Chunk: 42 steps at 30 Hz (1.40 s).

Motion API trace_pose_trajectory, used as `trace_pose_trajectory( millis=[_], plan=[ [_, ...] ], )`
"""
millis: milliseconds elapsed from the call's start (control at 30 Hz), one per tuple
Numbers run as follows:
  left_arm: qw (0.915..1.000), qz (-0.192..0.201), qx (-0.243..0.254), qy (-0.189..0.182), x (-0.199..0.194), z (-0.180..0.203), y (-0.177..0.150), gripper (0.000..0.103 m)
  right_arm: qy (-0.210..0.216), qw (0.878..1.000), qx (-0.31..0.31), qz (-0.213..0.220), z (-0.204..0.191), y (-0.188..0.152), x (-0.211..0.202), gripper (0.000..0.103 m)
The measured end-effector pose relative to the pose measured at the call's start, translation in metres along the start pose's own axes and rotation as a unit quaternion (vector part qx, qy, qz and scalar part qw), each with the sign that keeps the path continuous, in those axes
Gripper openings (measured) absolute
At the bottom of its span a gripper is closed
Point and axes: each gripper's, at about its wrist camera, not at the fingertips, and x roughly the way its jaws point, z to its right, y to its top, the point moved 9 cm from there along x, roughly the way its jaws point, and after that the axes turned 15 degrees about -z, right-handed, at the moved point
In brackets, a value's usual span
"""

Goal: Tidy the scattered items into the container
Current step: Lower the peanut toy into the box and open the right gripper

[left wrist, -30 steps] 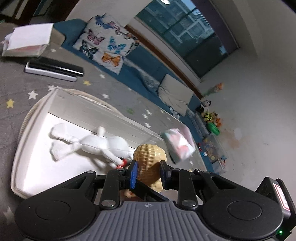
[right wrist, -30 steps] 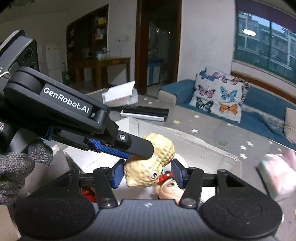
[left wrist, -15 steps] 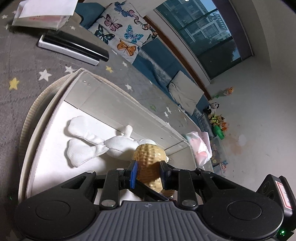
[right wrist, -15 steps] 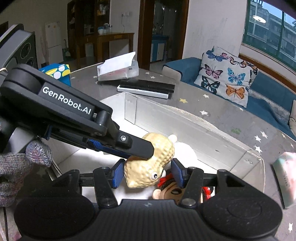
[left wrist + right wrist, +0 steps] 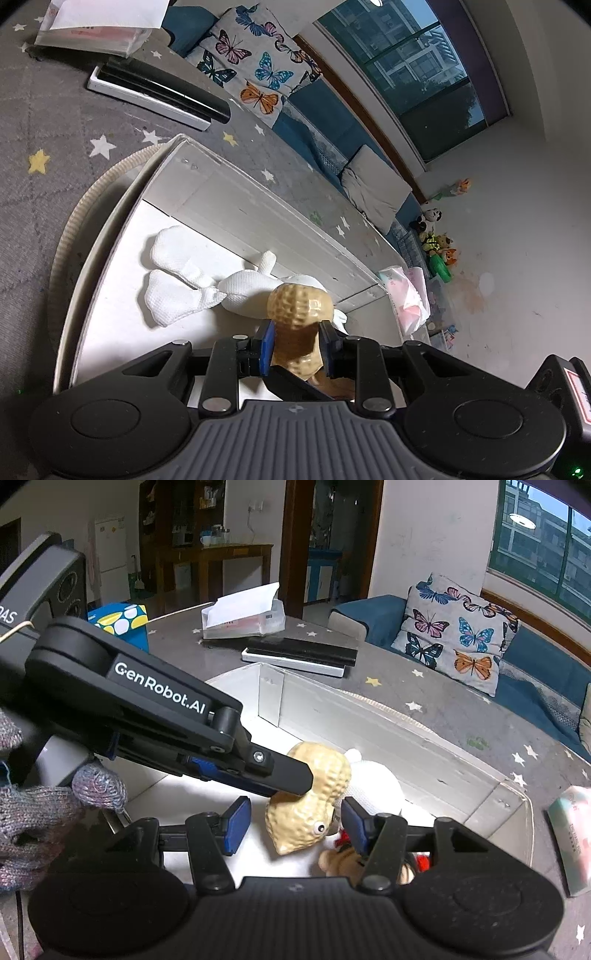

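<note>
Gripping the peanut toy (image 5: 297, 317) in my left gripper (image 5: 295, 345) over the white container (image 5: 236, 218), I am keeping my right gripper (image 5: 293, 825) parted around it, pads clear.

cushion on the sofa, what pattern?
Multicoloured butterflies on a pale ground; the cushion shows best in the right wrist view.

My table (image 5: 417, 698) wears a grey cloth with stars. The white box (image 5: 436, 760) sits in the middle. Behind it lie a long black and white case (image 5: 301, 655) and a tissue box (image 5: 243, 622). A soft pack (image 5: 570, 830), maybe tissues, lies near the right edge.
</note>
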Motion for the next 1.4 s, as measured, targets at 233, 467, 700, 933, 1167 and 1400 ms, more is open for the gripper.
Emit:
trace_pose_trajectory(
  millis=[233,467,700,933,1167,1400],
  plan=[
    [0.9999,-0.004,0.009,0.014,-0.001,0.002,-0.001,0.028,0.000,1.000,0.003,0.004,0.001,-0.004,-0.004,0.055],
    [0.9998,-0.002,0.010,0.019,-0.001,0.003,-0.001,0.030,0.000,1.000,0.008,0.009,0.003,-0.009,-0.010,0.055],
    [0.9995,-0.003,0.019,0.023,0.000,0.008,-0.005,0.030,-0.001,1.000,0.014,0.027,0.005,-0.017,-0.028,0.056],
    [0.9993,-0.009,0.030,0.019,0.005,0.018,-0.011,0.030,-0.005,0.999,0.018,0.049,0.005,-0.026,-0.050,0.057],
    [0.9989,-0.002,0.041,0.024,-0.001,0.026,-0.018,0.030,-0.018,0.997,0.022,0.074,0.007,-0.039,-0.075,0.064],
    [0.9967,0.013,0.070,0.039,-0.021,0.041,-0.037,0.030,-0.009,0.994,0.017,0.108,-0.008,-0.062,-0.105,0.077]
  ],
)
